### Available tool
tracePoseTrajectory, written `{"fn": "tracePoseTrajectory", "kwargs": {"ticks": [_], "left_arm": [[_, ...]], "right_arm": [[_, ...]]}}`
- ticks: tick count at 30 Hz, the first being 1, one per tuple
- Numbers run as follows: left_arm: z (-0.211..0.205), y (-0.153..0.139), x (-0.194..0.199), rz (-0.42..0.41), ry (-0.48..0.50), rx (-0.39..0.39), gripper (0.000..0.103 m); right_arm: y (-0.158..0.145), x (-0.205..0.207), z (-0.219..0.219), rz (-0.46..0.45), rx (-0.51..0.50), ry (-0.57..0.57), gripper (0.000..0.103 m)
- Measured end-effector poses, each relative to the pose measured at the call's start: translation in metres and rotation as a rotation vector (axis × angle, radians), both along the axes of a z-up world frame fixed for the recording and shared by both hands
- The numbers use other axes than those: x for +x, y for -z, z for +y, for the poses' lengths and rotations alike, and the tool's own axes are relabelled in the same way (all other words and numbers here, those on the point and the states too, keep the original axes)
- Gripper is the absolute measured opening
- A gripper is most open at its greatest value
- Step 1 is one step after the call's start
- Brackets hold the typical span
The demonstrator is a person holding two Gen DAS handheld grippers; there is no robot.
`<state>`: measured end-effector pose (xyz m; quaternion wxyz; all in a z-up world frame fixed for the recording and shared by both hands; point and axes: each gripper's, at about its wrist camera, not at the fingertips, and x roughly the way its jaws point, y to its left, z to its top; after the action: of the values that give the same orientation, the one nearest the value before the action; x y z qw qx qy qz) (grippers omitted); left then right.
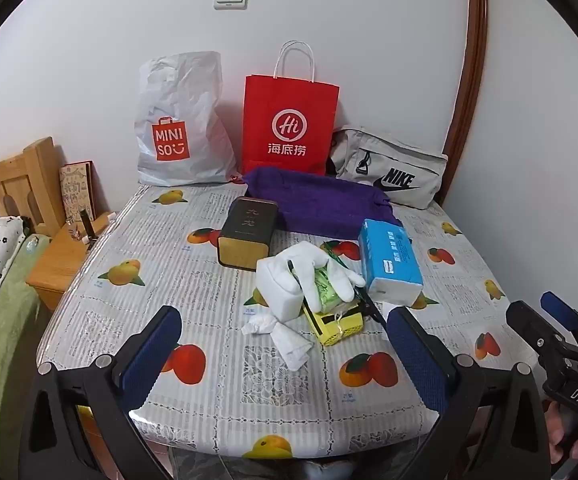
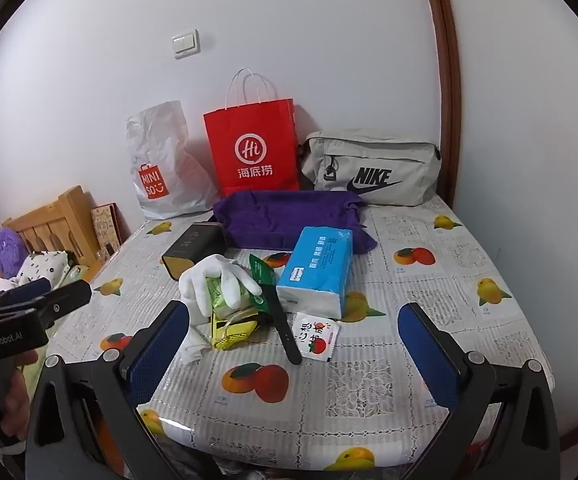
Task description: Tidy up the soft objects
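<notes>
While both the left claw [image 1: 283, 354] and right claw [image 2: 293, 354] hover wide open and empty, the white glove [image 1: 313, 276] mid-bench looks limp and light; pinch its cuff.

Bare tablecloth [image 2: 369, 384] before the clutter; tissue pack [image 2: 316, 276] right.

The white glove [image 1: 309, 272] lies over a green packet [image 1: 327, 290], so only part of the packet shows. A yellow thing [image 1: 339, 326] peeks out from under both, and what it is cannot be told. The purple towel [image 1: 321, 204] hides the bottom of the red paper bag [image 1: 289, 128]. The small print on the blue tissue pack [image 2: 317, 270] is too tiny to read. In the right wrist view, the left tongs [image 2: 21, 300] are cut off by the left edge, and their tips blur together.
</notes>
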<state>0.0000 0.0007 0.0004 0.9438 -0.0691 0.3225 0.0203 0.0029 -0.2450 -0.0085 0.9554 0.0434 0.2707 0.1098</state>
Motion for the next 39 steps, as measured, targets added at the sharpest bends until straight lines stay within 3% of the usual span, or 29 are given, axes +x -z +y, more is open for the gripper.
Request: {"fn": "tracePoseTrajectory", "kwargs": {"ticks": [7,39], "left_arm": [[0.005,-0.004,-0.003,-0.007,-0.025,0.013,0.103],[-0.006,-0.008,-0.006,-0.019,-0.018,0.05,0.103]], "right_arm": [[0.001,-0.004,0.007,-0.006,-0.038,-0.002,0.103],[-0.001,-0.004,0.001,0.017,-0.012,-0.01,0.103]]}}
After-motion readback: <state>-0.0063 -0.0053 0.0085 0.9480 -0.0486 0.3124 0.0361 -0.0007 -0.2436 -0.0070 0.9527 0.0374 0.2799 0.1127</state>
